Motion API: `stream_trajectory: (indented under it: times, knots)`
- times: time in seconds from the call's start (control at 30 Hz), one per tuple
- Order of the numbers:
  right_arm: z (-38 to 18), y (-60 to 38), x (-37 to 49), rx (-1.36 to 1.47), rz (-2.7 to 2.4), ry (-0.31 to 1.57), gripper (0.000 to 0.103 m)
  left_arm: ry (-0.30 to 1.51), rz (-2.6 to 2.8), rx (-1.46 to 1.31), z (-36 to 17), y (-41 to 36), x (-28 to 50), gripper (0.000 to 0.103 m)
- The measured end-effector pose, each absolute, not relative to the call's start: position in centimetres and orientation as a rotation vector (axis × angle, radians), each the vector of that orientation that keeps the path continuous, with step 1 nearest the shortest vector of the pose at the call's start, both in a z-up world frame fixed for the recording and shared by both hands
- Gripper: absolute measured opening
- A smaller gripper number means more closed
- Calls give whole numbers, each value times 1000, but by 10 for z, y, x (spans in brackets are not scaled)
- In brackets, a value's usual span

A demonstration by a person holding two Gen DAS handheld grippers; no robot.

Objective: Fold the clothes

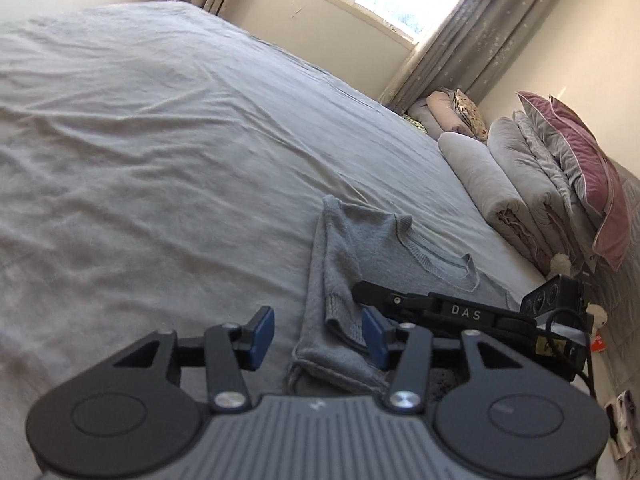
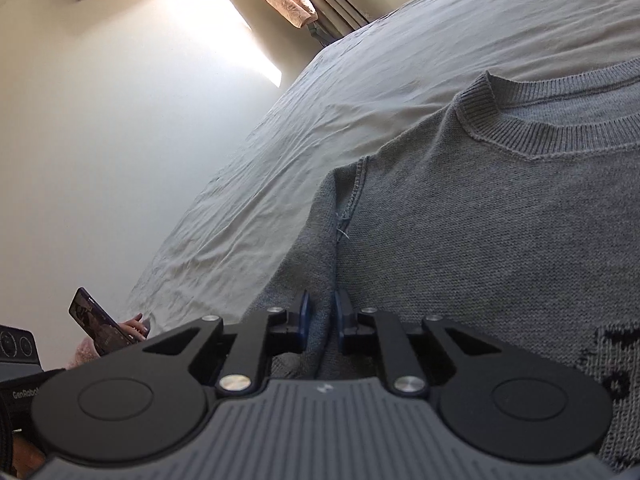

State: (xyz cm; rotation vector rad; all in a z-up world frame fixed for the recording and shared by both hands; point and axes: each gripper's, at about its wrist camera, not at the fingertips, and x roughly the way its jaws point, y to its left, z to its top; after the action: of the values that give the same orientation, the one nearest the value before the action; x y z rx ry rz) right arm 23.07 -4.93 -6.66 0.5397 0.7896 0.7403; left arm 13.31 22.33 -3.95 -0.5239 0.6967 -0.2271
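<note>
The grey knitted sweater (image 1: 400,264) is lying on the wrinkled grey bedsheet (image 1: 160,160), its folded-in sleeve running lengthwise away from both grippers. The right gripper (image 2: 320,320) is pinching a fold of knit near the armhole seam; the left gripper (image 1: 318,336) is standing spread over the sleeve cuff, gripping nothing.

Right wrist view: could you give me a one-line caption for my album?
Right gripper pinching a fold of a grey knit sweater lying on a bed.
</note>
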Motion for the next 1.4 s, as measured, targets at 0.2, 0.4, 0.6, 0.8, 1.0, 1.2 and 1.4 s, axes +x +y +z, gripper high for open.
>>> stream_trajectory:
  times: [0.2, 0.4, 0.6, 0.8, 1.0, 1.2, 1.4]
  knots:
    - [-66, -51, 229, 551, 754, 787, 21, 680, -267, -546, -37, 207, 134, 47]
    - [-67, -52, 231, 564, 755, 790, 21, 775, -205, -538, -54, 191, 145, 39]
    - [-68, -53, 232, 575, 756, 791, 22, 822, -151, -591, -55, 192, 145, 39]
    - [-68, -55, 230, 580, 756, 792, 22, 744, -92, -695, -65, 190, 145, 40]
    - [-68, -56, 230, 585, 758, 791, 22, 681, -12, -602, -63, 177, 147, 3]
    - [-62, -61, 229, 611, 767, 761, 30, 667, 35, -450, -41, 186, 147, 2]
    - [-60, -63, 228, 614, 773, 757, 32, 676, 104, -264, -23, 229, 158, 2]
